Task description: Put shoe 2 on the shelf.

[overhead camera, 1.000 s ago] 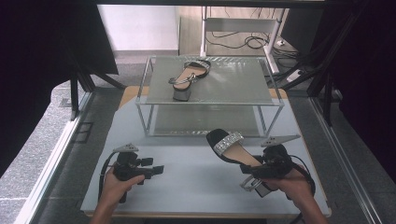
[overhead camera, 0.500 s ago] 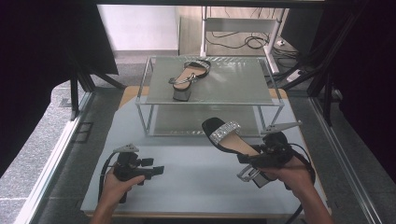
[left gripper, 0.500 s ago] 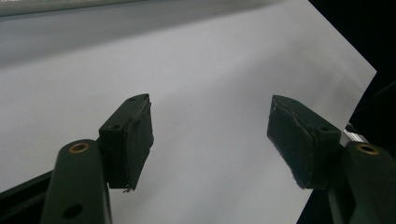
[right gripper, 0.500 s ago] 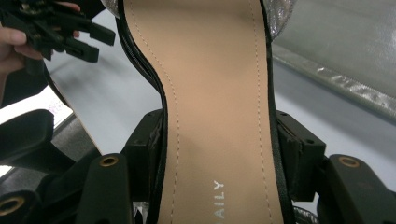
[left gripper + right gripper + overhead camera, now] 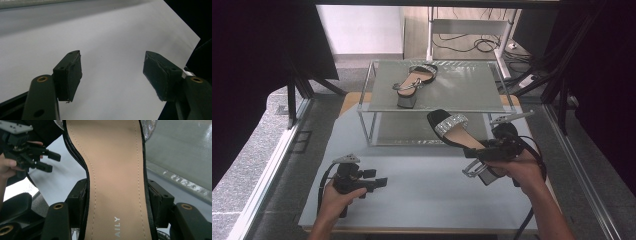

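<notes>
On my left, the left gripper (image 5: 379,182) sits low over the pale bench (image 5: 422,200), held in the person's left hand (image 5: 334,197). In the left gripper view its jaws stand wide apart with nothing but bare bench surface between the pads (image 5: 72,75), so I read them as released.

Toward the middle, behind the bench's open area, stands a two-tier glass shelf (image 5: 377,107). On its top tier lies one block-heeled sandal (image 5: 412,85) with a glittering toe strap.

To the right, the right gripper (image 5: 474,152) carries the matching sandal (image 5: 452,130), lifted clear of the bench just in front of the shelf, toe pointing up and away toward the shelf, block heel hanging below my grip. In the right gripper view the jaws are clenched on the sandal's tan insole (image 5: 115,182) at its narrow waist, one pad pressing each edge.
</notes>
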`<state>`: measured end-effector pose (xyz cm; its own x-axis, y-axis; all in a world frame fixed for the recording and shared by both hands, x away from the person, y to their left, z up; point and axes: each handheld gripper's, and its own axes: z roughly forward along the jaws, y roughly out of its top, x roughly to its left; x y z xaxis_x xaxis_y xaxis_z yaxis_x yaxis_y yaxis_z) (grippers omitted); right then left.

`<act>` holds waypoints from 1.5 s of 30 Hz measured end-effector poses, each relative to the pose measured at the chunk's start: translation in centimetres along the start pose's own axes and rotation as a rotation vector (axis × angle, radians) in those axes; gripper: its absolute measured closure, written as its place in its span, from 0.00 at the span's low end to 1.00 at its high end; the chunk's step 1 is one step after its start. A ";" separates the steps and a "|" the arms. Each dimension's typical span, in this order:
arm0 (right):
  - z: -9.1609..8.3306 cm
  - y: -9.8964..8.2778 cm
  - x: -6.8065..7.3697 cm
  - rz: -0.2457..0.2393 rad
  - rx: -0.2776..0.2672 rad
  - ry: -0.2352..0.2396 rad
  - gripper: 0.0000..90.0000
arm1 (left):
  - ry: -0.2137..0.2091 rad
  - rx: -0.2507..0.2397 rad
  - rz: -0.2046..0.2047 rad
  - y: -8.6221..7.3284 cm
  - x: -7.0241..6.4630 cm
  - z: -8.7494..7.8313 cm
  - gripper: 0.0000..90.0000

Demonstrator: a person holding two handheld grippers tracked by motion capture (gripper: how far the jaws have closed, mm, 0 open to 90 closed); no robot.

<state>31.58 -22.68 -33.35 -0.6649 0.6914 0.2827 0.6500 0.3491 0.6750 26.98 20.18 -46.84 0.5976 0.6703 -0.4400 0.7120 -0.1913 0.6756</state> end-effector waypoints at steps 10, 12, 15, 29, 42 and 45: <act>0.3 2.7 -0.8 0.031 -0.019 -0.018 0.47 | -0.002 -0.003 -0.001 0.0 0.0 0.0 0.35; 0.3 3.2 -0.9 0.038 -0.019 -0.022 0.47 | -0.003 -0.003 -0.002 0.0 0.0 0.0 0.35; 0.5 4.0 -1.1 0.056 -0.017 -0.030 0.47 | -0.002 0.001 0.001 0.0 0.0 0.1 0.35; 0.4 7.6 -2.4 0.106 -0.035 -0.065 0.47 | -0.009 -0.008 0.003 0.0 0.0 -0.1 0.35; 0.5 10.5 -4.3 0.185 -0.064 -0.119 0.47 | -0.009 -0.003 0.010 0.0 -0.1 0.0 0.35; 0.9 11.2 -4.7 0.190 -0.058 -0.135 0.47 | -0.009 0.001 0.014 0.0 -0.1 0.1 0.35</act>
<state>42.32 -21.48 -27.73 -0.4749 0.8206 0.3178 0.7341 0.1702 0.6574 26.94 20.04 -46.85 0.6105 0.6614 -0.4356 0.7039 -0.2010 0.6813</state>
